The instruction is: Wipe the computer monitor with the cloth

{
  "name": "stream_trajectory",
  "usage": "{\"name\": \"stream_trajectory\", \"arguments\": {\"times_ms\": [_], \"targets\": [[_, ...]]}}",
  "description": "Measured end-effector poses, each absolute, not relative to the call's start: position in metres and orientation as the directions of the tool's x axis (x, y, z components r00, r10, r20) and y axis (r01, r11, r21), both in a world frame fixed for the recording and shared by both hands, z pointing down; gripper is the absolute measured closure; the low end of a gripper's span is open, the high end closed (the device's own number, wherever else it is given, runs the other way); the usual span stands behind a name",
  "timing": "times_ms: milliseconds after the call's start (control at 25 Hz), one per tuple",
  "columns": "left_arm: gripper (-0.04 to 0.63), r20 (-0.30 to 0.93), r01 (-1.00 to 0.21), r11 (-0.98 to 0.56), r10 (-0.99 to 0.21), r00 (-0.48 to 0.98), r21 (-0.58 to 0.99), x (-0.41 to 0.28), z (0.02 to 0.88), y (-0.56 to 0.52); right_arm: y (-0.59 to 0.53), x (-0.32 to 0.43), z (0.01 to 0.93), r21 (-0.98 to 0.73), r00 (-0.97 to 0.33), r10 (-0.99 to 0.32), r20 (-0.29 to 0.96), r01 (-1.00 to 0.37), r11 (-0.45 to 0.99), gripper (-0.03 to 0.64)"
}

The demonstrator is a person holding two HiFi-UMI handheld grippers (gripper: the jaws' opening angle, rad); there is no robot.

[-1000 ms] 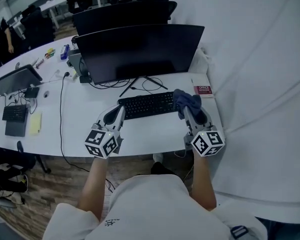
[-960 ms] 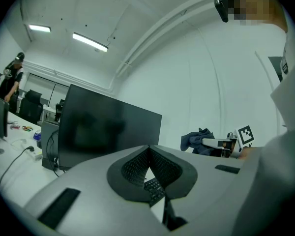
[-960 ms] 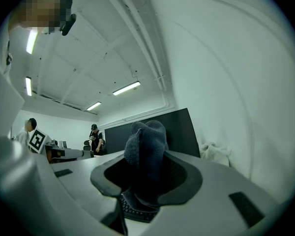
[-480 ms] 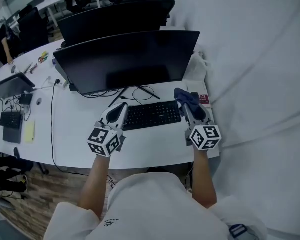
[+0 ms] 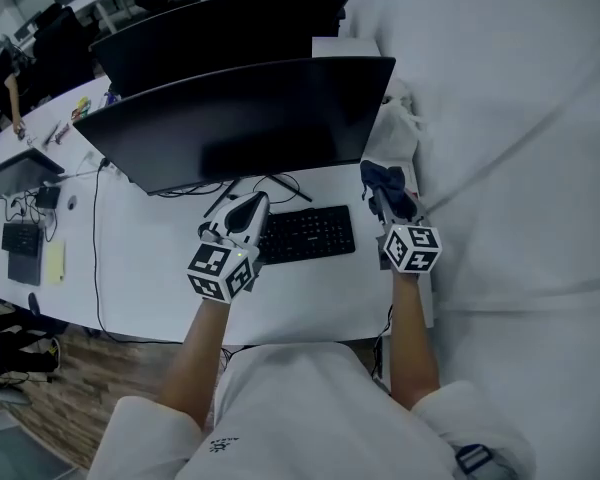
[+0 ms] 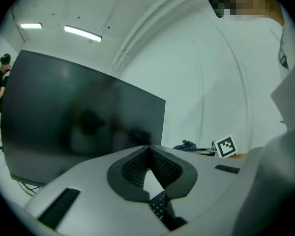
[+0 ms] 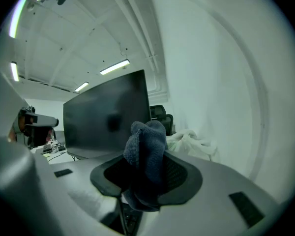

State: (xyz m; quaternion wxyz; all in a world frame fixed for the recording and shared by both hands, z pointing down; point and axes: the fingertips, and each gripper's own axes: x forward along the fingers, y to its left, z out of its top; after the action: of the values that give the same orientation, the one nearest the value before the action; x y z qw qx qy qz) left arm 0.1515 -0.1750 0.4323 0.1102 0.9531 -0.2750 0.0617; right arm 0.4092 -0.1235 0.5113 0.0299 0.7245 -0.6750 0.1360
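- Head view: monitor point(image 5: 240, 118) at 12 o'clock on the tabletop point(image 5: 150, 258); right hand-held gripper point(image 5: 385, 200) at 2 o'clock holds the cloth point(image 5: 385, 180); left hand-held gripper point(image 5: 250, 210) is above the keyboard point(image 5: 310, 233).
- Left gripper view: jaw tips touch, nothing between them.
- Right gripper view: jaws pinch the cloth, monitor at 10 o'clock.

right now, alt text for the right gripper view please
The right claw is shut on a bunched dark blue cloth, with a dark monitor behind it at left. A white drape fills the right side; a bit of keyboard shows below.
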Motion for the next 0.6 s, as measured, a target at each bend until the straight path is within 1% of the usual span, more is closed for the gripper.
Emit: {"name": "stream_trajectory", "arguments": {"times_ms": [240,600], "targets": [[0.589,0.190,-0.527,-0.831,-0.497,0.847,0.176,0.190,0.443,-0.184,-0.150,0.449,0.546,-0.133,0.070,-0.958,0.279,-0.985,-0.111,0.462],[0.589,0.248,-0.524,-0.833,-0.478,0.843,0.176,0.213,0.469,-0.193,-0.178,0.468,0.587,-0.086,0.064,-0.932,0.358,-0.991,-0.101,0.462]]}}
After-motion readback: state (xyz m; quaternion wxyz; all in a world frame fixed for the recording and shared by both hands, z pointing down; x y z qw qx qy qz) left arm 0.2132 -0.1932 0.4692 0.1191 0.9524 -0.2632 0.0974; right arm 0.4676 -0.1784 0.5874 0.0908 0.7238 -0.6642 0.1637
